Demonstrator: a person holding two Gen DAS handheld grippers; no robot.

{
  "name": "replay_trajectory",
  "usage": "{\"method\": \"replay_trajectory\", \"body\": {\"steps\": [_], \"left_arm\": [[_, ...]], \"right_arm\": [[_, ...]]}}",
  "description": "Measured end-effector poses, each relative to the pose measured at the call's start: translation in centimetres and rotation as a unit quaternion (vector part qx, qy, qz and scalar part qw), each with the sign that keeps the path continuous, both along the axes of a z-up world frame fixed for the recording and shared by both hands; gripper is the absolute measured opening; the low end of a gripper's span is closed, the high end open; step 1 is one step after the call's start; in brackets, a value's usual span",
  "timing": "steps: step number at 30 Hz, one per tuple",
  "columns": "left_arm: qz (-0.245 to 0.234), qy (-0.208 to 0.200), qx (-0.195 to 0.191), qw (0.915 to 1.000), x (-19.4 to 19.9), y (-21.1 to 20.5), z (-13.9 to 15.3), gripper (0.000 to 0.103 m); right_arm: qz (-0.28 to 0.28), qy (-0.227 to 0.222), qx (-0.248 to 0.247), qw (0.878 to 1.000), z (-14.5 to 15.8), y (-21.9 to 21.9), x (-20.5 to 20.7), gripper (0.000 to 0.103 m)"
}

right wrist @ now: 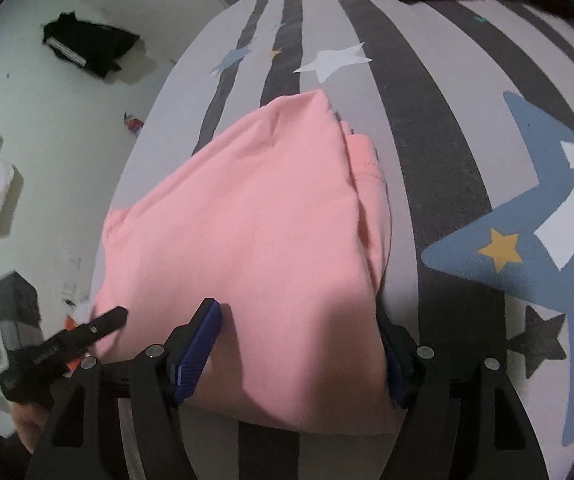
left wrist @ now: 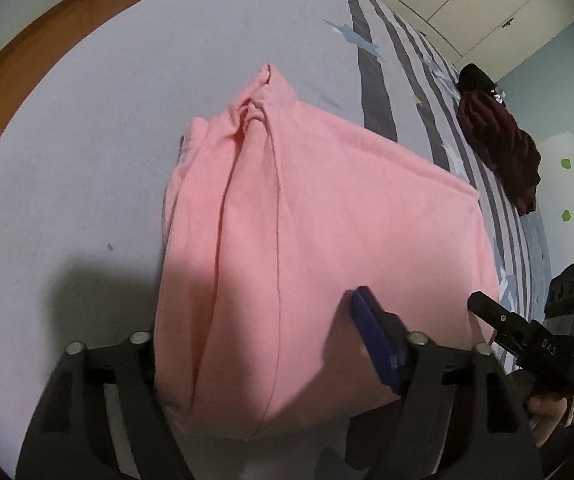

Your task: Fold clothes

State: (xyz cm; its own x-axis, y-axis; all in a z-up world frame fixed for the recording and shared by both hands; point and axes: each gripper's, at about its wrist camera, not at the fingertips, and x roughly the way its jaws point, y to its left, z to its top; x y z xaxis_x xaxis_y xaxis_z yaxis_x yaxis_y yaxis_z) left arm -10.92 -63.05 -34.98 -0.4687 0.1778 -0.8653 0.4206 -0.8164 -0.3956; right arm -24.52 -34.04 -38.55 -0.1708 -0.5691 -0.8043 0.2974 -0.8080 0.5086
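On a striped bed (left wrist: 87,140), the left tool (left wrist: 263,344) straddles a folded pink garment (left wrist: 307,220), fingers spread around it, while the right-wrist view shows the right tool (right wrist: 299,344) likewise spread around that garment (right wrist: 255,220).

Bare bed sheet (left wrist: 87,152) lies open left of and beyond the pink garment (left wrist: 307,220), giving free passage on that side. On the garment's other side the striped cover (right wrist: 427,120) is bare beside it, with a dark red garment (left wrist: 503,148) farther along. The two grippers sit close at the near edge, the right gripper (right wrist: 299,356) straddling the folded pink stack.
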Motion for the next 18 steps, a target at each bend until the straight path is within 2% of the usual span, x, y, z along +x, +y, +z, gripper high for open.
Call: {"method": "replay_trajectory", "body": {"steps": [1, 2, 3, 4, 8, 13, 18], "left_arm": [[-0.003, 0.002, -0.009, 1.0, 0.2, 0.2, 0.3, 0.03], [-0.005, 0.004, -0.017, 0.9998, 0.5, 0.4, 0.5, 0.025], [-0.006, 0.004, -0.025, 0.9997, -0.1, 0.9, 0.5, 0.024], [-0.006, 0.005, -0.032, 0.9994, -1.0, 1.5, 0.4, 0.023], [0.001, 0.005, -0.069, 0.9976, -0.7, 2.2, 2.3, 0.021], [0.019, 0.048, -0.085, 0.9951, -1.7, 1.6, 7.9, 0.021], [0.007, 0.099, -0.102, 0.9899, -7.8, -1.0, 11.9, 0.021]], "right_arm": [[0.001, -0.001, -0.003, 1.0, -0.1, 0.0, -0.1, 0.064], [0.005, 0.002, 0.0, 1.0, -0.1, -0.1, -0.2, 0.041], [0.015, 0.003, -0.002, 1.0, -0.1, -0.1, -0.4, 0.028], [0.025, -0.001, -0.01, 1.0, -0.1, -0.1, -0.7, 0.021], [0.062, 0.017, 0.007, 0.998, 1.0, -0.9, -1.0, 0.017], [0.071, 0.043, -0.006, 0.997, 5.0, -1.3, -2.9, 0.016], [0.071, 0.077, -0.036, 0.994, 9.3, -2.8, -7.6, 0.016]]}}
